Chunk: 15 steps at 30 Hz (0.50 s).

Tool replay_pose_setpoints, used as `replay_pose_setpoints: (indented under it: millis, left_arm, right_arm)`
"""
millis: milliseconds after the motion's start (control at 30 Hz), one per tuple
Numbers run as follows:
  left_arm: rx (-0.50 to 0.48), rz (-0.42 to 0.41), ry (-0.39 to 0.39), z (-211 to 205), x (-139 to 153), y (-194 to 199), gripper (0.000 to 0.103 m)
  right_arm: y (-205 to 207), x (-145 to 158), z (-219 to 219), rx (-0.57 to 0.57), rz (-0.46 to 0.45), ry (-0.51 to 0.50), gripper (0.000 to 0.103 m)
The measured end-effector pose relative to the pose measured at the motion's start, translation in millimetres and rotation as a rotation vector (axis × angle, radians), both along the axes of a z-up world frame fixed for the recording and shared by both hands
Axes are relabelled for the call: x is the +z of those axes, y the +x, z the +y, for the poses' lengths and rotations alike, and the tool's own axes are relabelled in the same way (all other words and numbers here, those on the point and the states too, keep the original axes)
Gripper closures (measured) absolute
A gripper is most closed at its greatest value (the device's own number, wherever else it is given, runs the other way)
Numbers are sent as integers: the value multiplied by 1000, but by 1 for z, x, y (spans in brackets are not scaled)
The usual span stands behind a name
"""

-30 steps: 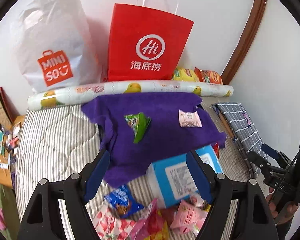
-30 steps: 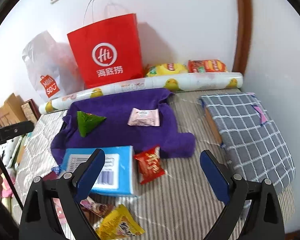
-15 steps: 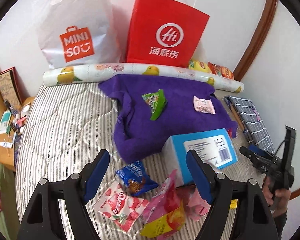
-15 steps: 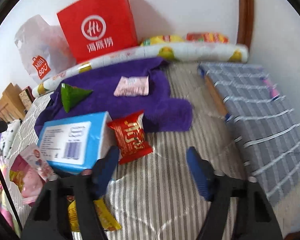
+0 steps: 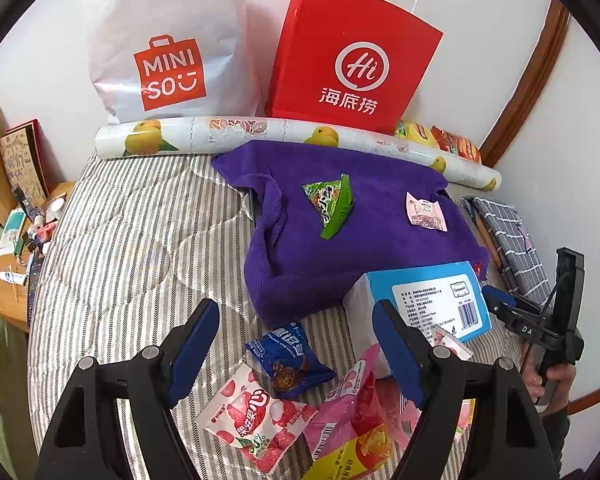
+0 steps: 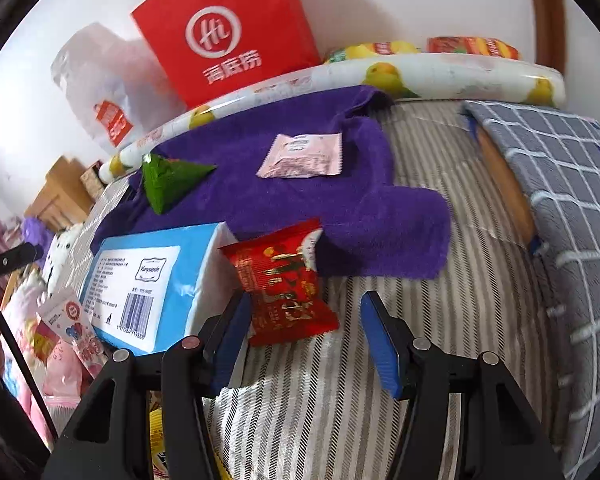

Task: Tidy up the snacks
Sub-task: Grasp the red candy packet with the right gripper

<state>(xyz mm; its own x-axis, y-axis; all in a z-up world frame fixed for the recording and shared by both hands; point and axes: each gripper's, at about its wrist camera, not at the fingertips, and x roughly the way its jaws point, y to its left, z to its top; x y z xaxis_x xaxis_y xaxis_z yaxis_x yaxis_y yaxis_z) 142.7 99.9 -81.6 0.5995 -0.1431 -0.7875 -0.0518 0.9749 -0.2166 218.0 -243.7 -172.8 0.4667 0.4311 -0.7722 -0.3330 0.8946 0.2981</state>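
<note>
Snacks lie on a striped bed. A purple towel [image 5: 360, 232] carries a green triangular pack [image 5: 332, 204] and a pink pack [image 5: 426, 212]. In front of it stands a blue tissue box [image 5: 432, 304]. My left gripper [image 5: 296, 344] hangs open over a blue cookie pack [image 5: 288, 360] and a pink lychee candy pack [image 5: 256, 412], touching neither. My right gripper [image 6: 306, 332] is closing; the lower end of a red snack pack [image 6: 284, 280] lies between its fingers, and the pads are not pressing on it. The right gripper [image 5: 500, 304] also shows at the right edge of the left wrist view.
A red paper bag [image 5: 352, 60] and a white Miniso bag [image 5: 168, 44] lean on the back wall behind a fruit-print roll [image 5: 236, 132]. Chip bags [image 5: 456, 144] lie in the corner. A grey checked cushion [image 6: 560, 200] is at the right. A cluttered wooden desk [image 5: 8, 272] stands left.
The right gripper has dropped toward the red pack and its jaws have narrowed around it. The left gripper has sunk over the snack pile, which now shows more packs.
</note>
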Motion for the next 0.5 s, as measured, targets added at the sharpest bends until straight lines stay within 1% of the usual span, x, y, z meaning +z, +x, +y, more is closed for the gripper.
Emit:
replay_pose_setpoints:
  millis: [133, 233, 333, 367, 500]
  left_arm:
    - [-4, 4, 6, -1, -1, -1, 25]
    - [-6, 6, 14, -3, -1, -4, 26]
    - [-3, 10, 21, -1, -1, -7, 26]
    - [3, 13, 24, 0, -2, -8, 26]
    - [26, 19, 16, 7, -3, -14, 26]
  right_arm:
    - [4, -3, 12, 44, -10, -63, 45]
    - [10, -7, 14, 46, 0, -67, 46]
    - [11, -6, 9, 49, 3, -17, 61]
    - [9, -4, 8, 41, 0, -12, 61]
    - [-7, 11, 1, 3, -39, -42, 61]
